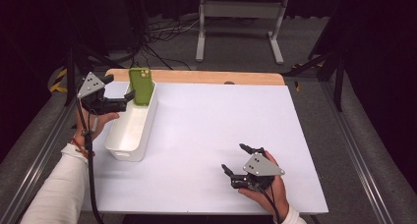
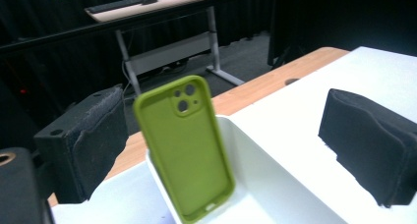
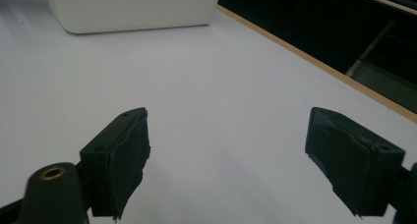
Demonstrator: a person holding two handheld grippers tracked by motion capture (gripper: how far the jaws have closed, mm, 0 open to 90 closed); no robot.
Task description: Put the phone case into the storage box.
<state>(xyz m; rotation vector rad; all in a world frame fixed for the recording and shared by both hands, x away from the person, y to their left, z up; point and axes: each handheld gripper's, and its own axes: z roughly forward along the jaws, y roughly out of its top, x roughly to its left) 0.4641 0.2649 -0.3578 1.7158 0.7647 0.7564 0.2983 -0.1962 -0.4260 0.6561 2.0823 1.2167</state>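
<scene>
My left tongs [image 1: 120, 93] gape wide around the green phone case [image 1: 141, 85], propped upright at the white bin's [image 1: 129, 130] twelve-o'clock end; it looks light, bendy, probably rubbery, so I'd pinch its long edges; my right tongs [image 1: 236, 161] rest spread, empty, on the tabletop [image 1: 216, 121].

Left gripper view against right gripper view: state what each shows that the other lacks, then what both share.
Left gripper view: a green phone case standing tilted at the white bin's end, between open jaws, not touching either.
Right gripper view: the bin's outside wall far off, with bare table between open jaws.
Both: the white table, its wooden edge, and black jaws spread apart.
</scene>
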